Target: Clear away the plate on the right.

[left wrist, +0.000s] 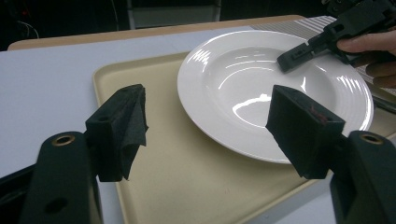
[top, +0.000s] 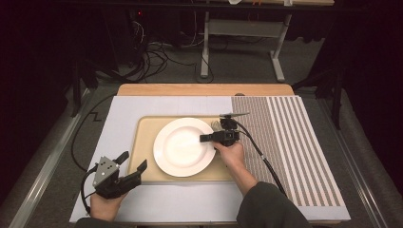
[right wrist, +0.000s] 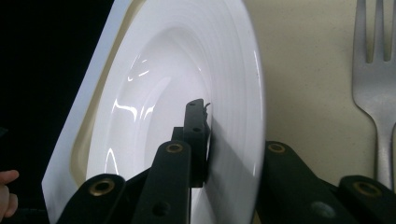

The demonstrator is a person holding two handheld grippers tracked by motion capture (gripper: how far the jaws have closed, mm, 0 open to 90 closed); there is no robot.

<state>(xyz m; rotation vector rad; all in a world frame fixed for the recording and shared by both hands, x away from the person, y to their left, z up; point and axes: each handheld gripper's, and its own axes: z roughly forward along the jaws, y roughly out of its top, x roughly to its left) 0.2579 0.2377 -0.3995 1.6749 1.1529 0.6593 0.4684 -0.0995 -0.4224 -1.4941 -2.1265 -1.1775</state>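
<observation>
A white deep plate (top: 183,147) (left wrist: 261,79) (right wrist: 187,84) lies on a beige tray (top: 142,133) (left wrist: 177,177) (right wrist: 303,93). My right gripper (top: 205,138) (right wrist: 210,135) is shut on the plate's right rim, one jaw over the rim and the other under it. From the left gripper view, the right gripper (left wrist: 294,56) reaches over the plate's far side. My left gripper (top: 134,160) (left wrist: 208,130) stands open at the tray's front left corner, with nothing between its pads. A metal fork (right wrist: 376,84) (top: 216,126) lies on the tray, right of the plate.
The tray rests on a white board (top: 123,109), with a striped mat (top: 285,142) covering the table's right part. The wooden table edge (top: 204,89) runs along the back. Cables and a desk frame (top: 205,47) are on the floor beyond.
</observation>
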